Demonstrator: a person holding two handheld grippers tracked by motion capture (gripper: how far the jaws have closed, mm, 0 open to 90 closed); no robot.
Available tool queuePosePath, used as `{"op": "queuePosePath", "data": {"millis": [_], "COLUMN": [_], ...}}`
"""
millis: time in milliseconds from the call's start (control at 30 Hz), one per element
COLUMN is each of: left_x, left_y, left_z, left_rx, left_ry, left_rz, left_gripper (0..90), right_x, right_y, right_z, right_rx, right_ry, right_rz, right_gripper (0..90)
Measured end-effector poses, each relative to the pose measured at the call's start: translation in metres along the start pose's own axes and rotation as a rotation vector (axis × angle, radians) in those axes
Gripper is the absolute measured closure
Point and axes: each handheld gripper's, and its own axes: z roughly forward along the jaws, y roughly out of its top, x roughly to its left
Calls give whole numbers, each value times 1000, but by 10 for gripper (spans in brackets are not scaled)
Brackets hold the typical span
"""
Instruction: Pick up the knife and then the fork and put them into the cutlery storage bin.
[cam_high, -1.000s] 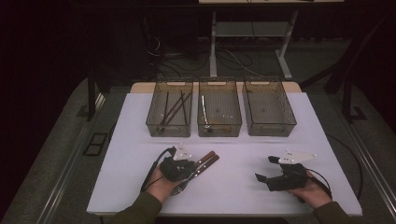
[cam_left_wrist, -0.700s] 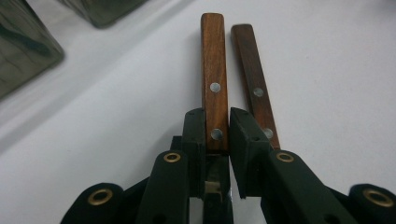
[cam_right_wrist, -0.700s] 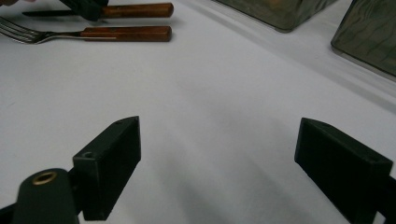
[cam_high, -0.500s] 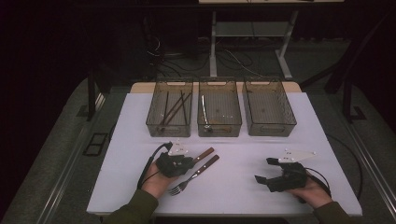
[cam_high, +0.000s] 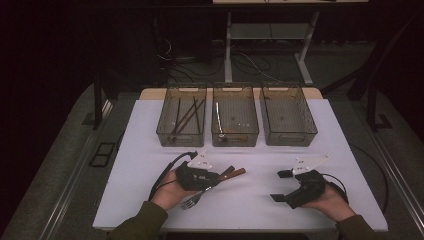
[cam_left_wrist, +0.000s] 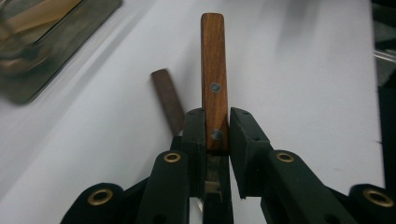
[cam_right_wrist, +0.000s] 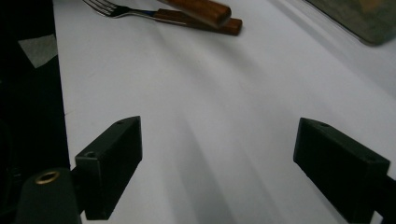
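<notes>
My left gripper (cam_high: 217, 176) (cam_left_wrist: 217, 126) is shut on a riveted wooden cutlery handle (cam_left_wrist: 214, 79) that points away from it, held just above the white table (cam_high: 150, 150). Its metal end is hidden between the jaws. A fork (cam_high: 190, 201) (cam_right_wrist: 116, 10) with a darker wooden handle (cam_left_wrist: 168, 100) lies on the table beside and under the held piece. My right gripper (cam_high: 280, 186) (cam_right_wrist: 217, 154) stands open at the front right, low over bare table, with nothing between its jaws.
Three clear bins stand in a row at the back: the left bin (cam_high: 165, 134) holds several dark sticks, the middle bin (cam_high: 235, 137) a pale utensil, and the right bin (cam_high: 290, 137) looks bare. The front edge lies close behind both hands.
My left gripper has risen slightly with the wooden handle in its jaws, uncovering the fork's tines below the hand. The right gripper has stayed where it was.
</notes>
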Motion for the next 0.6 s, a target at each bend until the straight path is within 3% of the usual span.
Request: {"op": "queuePosePath", "data": {"millis": [267,367,600], "left_x": [0,-2,-6], "left_y": [21,30,43], "left_z": [11,16,26], "left_rx": [28,56,83], "left_ry": [-126,-151,-226], "left_rz": [116,146,230], "left_gripper": [768,767,767], "right_x": [5,9,12], "right_y": [30,38,50], "right_z": [11,18,36], "right_rx": [-6,5,97], "right_ry": [83,123,148], "right_rz": [-83,-105,-222], "right_gripper": [157,162,232]}}
